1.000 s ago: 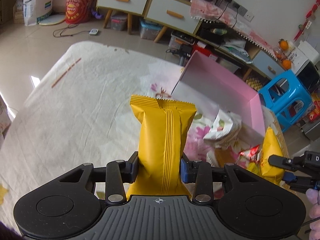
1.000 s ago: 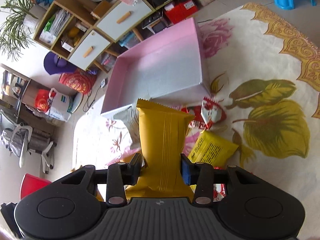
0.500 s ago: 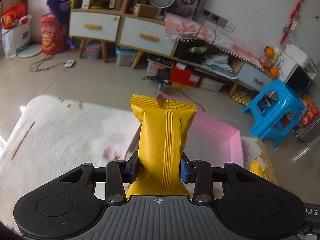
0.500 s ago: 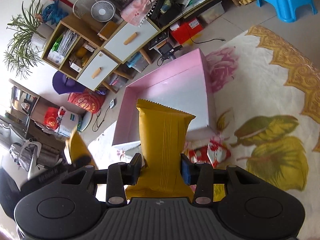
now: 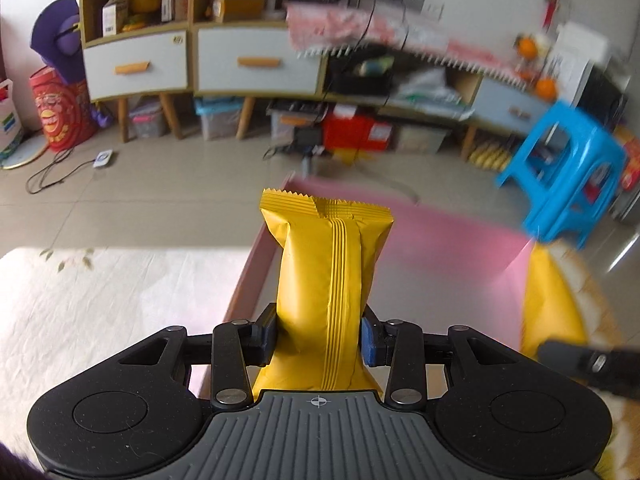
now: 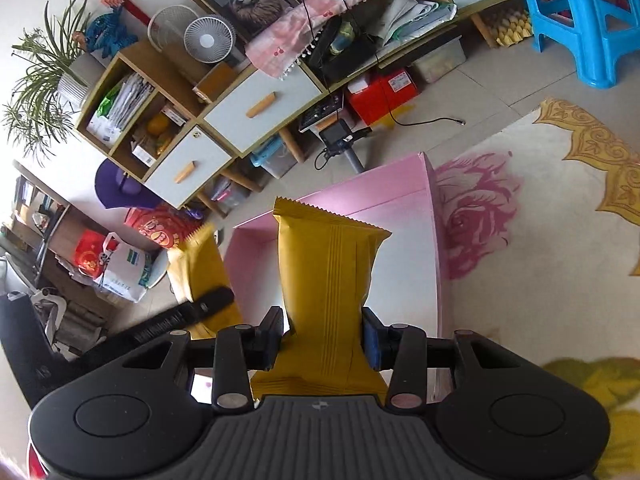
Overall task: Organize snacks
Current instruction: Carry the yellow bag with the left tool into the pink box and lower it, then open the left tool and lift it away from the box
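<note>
— Two yellow packets, were they held?
— Yes. Left gripper (image 5: 318, 338) clenched one packet (image 5: 326, 280), right gripper (image 6: 322, 338) the other packet (image 6: 326, 280), both above the pink box (image 6: 404, 264).

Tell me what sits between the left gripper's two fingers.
A yellow snack packet stands upright there, pinched by both fingers of the left gripper, above the pink box; the left wrist view shows it.
</note>
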`<state>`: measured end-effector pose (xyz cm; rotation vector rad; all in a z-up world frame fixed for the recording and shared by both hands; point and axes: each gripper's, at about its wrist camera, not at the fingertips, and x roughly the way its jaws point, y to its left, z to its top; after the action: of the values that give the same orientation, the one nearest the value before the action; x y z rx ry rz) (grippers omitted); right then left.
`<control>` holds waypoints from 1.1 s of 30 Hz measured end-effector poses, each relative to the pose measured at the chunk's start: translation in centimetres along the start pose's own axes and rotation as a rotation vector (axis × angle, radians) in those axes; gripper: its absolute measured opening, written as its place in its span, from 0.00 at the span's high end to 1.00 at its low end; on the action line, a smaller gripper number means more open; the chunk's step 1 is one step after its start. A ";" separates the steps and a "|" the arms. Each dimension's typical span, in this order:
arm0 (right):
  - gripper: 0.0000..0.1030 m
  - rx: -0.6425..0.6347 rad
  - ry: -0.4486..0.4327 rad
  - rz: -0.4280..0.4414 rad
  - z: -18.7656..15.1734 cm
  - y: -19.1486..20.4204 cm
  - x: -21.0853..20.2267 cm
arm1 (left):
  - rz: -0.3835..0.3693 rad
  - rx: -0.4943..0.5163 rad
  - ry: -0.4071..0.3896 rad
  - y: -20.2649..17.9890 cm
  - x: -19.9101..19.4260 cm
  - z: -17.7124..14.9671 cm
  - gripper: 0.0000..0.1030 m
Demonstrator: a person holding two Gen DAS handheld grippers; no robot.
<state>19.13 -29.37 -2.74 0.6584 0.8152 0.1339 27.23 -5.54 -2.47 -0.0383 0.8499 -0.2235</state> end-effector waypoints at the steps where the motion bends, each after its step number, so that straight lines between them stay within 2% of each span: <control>1: 0.68 -0.003 0.002 -0.004 -0.1 -0.1 0.3 | 0.007 0.003 0.012 0.2 0.1 -0.3 0.64; 12: 0.68 -0.116 0.023 -0.076 -1.3 1.2 1.5 | 0.010 0.000 0.107 2.0 -1.7 -3.4 0.64; 18: 0.68 -0.153 0.033 -0.112 -1.8 1.3 1.5 | -0.004 -0.051 0.163 2.8 -2.9 -4.5 0.64; 21: 0.67 -0.176 0.034 -0.133 -2.2 1.6 1.6 | -0.010 -0.051 0.172 3.2 -3.3 -4.9 0.63; 23: 0.65 -0.191 0.028 -0.140 -2.4 1.8 1.4 | -0.025 -0.050 0.151 3.4 -3.6 -5.1 0.61; 24: 0.61 -0.196 0.022 -0.140 -2.5 2.0 1.2 | -0.029 -0.049 0.135 3.5 -3.8 -5.2 0.60; 25: 0.56 -0.198 0.017 -0.138 -2.6 2.1 1.0 | -0.032 -0.047 0.117 3.5 -4.1 -5.2 0.55; 27: 0.34 -0.197 0.001 -0.135 -2.6 2.4 0.4 | -0.032 -0.041 0.077 3.3 -4.9 -5.2 0.40; 30: 0.29 -0.211 -0.017 -0.124 -2.7 2.9 -0.7 | -0.030 -0.011 0.039 2.8 -6.4 -5.0 0.32; 33: 0.26 -0.223 -0.025 -0.133 -2.8 3.5 -1.5 | -0.023 0.015 0.037 2.2 -7.9 -4.8 0.26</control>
<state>16.52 -25.74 -1.12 0.3937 0.8037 0.0942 18.98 -1.42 -0.10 -0.0298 0.8853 -0.2533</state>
